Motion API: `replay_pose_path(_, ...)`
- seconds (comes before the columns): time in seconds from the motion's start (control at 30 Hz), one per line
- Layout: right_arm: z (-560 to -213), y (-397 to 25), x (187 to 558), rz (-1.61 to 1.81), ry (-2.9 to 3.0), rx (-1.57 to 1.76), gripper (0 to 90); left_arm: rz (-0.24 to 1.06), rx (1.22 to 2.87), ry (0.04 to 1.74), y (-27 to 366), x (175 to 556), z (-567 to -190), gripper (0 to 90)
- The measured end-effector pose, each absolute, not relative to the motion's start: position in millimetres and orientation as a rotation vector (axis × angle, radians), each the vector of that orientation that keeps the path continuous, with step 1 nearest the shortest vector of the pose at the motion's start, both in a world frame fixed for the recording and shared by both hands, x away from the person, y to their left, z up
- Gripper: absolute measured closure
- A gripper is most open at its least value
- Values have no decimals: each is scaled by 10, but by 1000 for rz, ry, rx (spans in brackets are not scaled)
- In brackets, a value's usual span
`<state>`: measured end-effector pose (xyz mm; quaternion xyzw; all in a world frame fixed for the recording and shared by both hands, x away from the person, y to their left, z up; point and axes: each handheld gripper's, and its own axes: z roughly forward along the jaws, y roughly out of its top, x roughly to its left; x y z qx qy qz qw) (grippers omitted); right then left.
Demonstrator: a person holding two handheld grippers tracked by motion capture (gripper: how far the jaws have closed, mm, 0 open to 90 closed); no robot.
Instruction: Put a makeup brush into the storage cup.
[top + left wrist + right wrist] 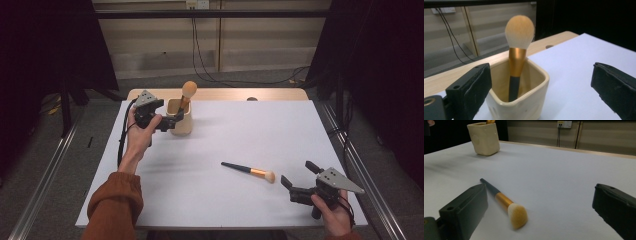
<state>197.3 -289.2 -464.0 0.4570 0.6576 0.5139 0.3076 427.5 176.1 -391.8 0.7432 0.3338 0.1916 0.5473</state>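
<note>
A cream square cup (182, 121) (530, 100) stands at the back left of the white table top (240, 135). A round-headed makeup brush (188, 91) (517, 55) with a gold ferrule stands upright in it. My left gripper (169, 121) (541, 86) is open right beside the cup, its jaws on either side of the cup's near corner without touching the brush. A second makeup brush (248, 171) (505, 203) lies flat at the front right, bristles toward my right gripper (299, 174) (541, 208), which is open just short of it with nothing between its fingers.
The wooden table edge (225, 94) shows beyond the white top, with a small hole (251, 99) in it. Metal rails (360, 170) run along both sides of the table. Cables hang on the back wall (200, 50). The cup (484, 138) stands far off in the right gripper view.
</note>
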Motion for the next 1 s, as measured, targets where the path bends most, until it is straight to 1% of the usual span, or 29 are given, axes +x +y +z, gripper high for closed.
replay_pose_path(0.27,-4639,-2900,1969,1361,1735,1211,0,436,1741,792,1776,4117,-3901,27)
replay_pose_path(0.37,-4639,-2901,1966,1361,1735,1210,0,451,1756,784,1792,4037,-3904,30)
replay_pose_path(0.63,-4636,-2903,1946,1354,1736,1213,0,463,1712,795,1920,3828,-3942,41)
replay_pose_path(1.0,-4640,-2898,1957,1347,1731,1216,0,473,1735,792,2041,3581,-4019,39)
